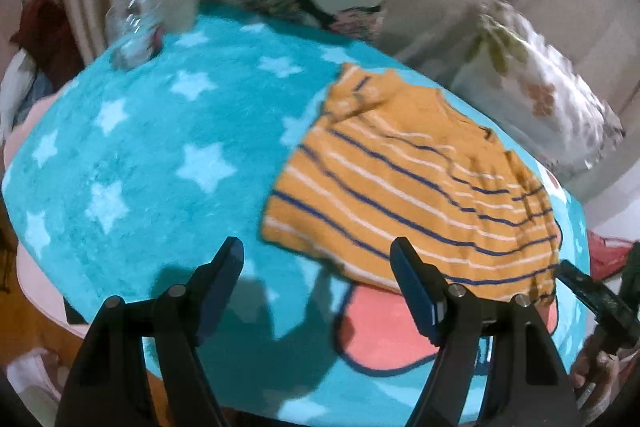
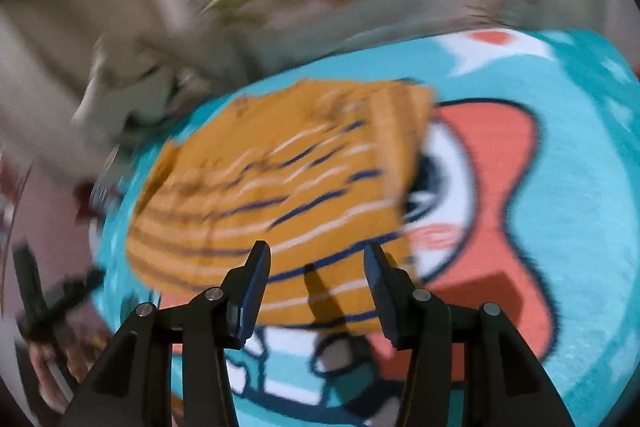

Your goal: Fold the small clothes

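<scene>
We see the striped shirt (image 1: pixel 416 195) lying flat on the blue blanket (image 1: pixel 160 155), near a paper cup (image 1: pixel 180 3). Our left gripper (image 1: pixel 316 259) and right gripper (image 2: pixel 316 263) hang above it, jaws apart and empty.

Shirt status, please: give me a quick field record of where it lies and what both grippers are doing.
shirt: orange striped shirt, lying on the blanket, partly folded
surface: teal star blanket
left gripper: open, empty, beside the shirt's near edge
right gripper: open, empty, above the shirt's near edge
far corner: glass jar and paper cup
blur: right wrist view is smeared
</scene>
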